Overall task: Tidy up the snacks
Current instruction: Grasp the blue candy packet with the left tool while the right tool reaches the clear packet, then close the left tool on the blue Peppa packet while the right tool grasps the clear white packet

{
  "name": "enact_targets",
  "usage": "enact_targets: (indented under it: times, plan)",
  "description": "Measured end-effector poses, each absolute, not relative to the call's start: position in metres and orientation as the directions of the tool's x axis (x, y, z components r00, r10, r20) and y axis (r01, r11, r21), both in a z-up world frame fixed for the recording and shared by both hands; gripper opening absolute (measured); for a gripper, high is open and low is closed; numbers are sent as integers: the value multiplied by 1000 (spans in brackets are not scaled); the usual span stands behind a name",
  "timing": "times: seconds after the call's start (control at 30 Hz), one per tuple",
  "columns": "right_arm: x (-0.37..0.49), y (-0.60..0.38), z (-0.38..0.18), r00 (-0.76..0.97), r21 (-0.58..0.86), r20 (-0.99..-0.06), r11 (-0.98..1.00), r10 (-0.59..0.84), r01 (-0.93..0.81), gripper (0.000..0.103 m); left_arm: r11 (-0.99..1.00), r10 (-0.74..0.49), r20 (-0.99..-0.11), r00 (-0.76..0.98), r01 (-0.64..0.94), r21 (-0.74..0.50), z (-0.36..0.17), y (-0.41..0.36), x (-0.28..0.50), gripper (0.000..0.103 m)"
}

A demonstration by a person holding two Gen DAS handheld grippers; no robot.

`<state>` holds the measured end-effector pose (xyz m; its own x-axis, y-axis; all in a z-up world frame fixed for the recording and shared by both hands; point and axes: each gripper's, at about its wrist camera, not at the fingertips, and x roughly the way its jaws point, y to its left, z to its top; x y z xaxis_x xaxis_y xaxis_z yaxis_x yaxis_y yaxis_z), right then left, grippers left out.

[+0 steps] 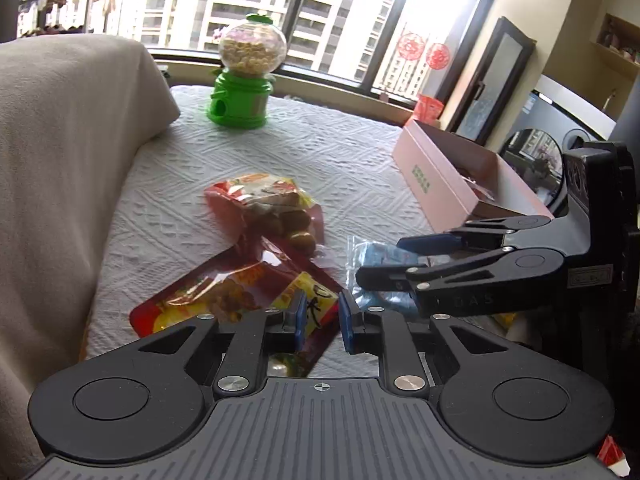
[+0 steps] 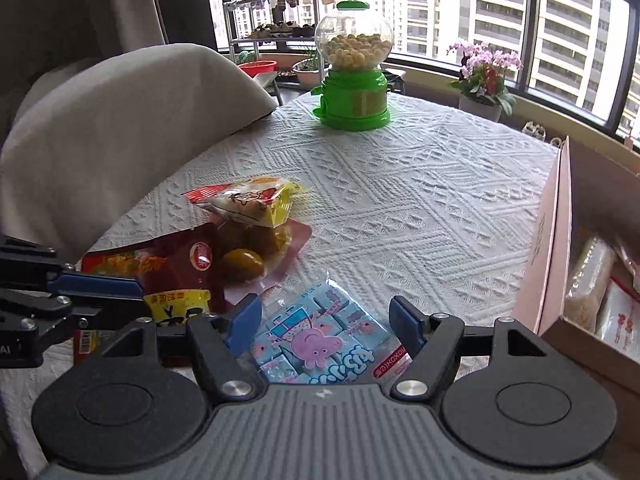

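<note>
The left tool (image 1: 322,322) is clenched to its narrowest, its blue pads just above the yellow-labelled end of the dark red snack pouch (image 1: 232,300). From its own camera a sliver of pouch shows between the pads, but I cannot tell for sure whether they pinch it or merely hang over it. The right wrist view shows the same tool from the side at the left edge, its tip over that pouch.

The right tool (image 2: 324,322) stands released, jaws apart on either side of the blue candy packet (image 2: 320,340) with a pink cartoon on it; the pads do not press it. In the left view this packet is mostly hidden behind the right tool's fingers.

A clear bag of brown round snacks (image 1: 276,212) lies on the white textured cloth of the bench (image 1: 320,152), just beyond the red pouch and touching it. The pink box (image 1: 448,176) stands open on the right; only the right view looks into it, showing packets (image 2: 592,280) already inside. A green gumball dispenser (image 2: 354,68) stands well apart at the far side.
</note>
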<state>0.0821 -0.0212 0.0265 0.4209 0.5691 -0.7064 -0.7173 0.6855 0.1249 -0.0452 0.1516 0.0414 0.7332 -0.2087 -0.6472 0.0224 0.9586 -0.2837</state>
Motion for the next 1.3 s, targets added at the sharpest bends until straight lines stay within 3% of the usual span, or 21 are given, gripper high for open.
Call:
enact_targets:
  times: [0.07,0.23,0.3,0.37,0.53,0.77,0.97,1.07,1.2,1.3]
  plan:
    - [68,-36,28,390,152,-700,658,598,-737,63,952,-246,-649,719,55,-300,39,144,-44,21]
    - [26,-76,31,390,125,-695,635,604,-762,63,940,-298,-650,699,98,-326,28,122,-37,21]
    - [9,-93,36,416,102,-681,641,602,-760,65,935,-311,-644,699,104,-339,26,115,-32,21]
    - [-7,-106,39,438,76,-664,637,606,-767,75,934,-324,-639,698,126,-336,27,108,-28,21]
    - [-24,-121,26,482,25,-687,681,544,-732,76,932,-355,-630,690,208,-297,38,84,-27,21]
    - [-7,-155,17,608,1,-682,832,407,-555,66,939,-345,-629,697,243,-245,47,72,-32,21]
    - [-10,-164,14,599,64,-660,828,453,-556,66,945,-315,-630,710,171,-280,29,90,14,21]
    - [-12,-156,15,595,53,-648,807,475,-588,66,917,-377,-652,658,165,-363,17,97,22,23]
    - [-4,-154,14,602,76,-630,811,490,-581,67,928,-370,-672,641,225,-297,17,86,3,31]
    - [-3,-153,18,583,119,-613,791,534,-599,65,959,-283,-684,672,202,-198,26,80,-14,32]
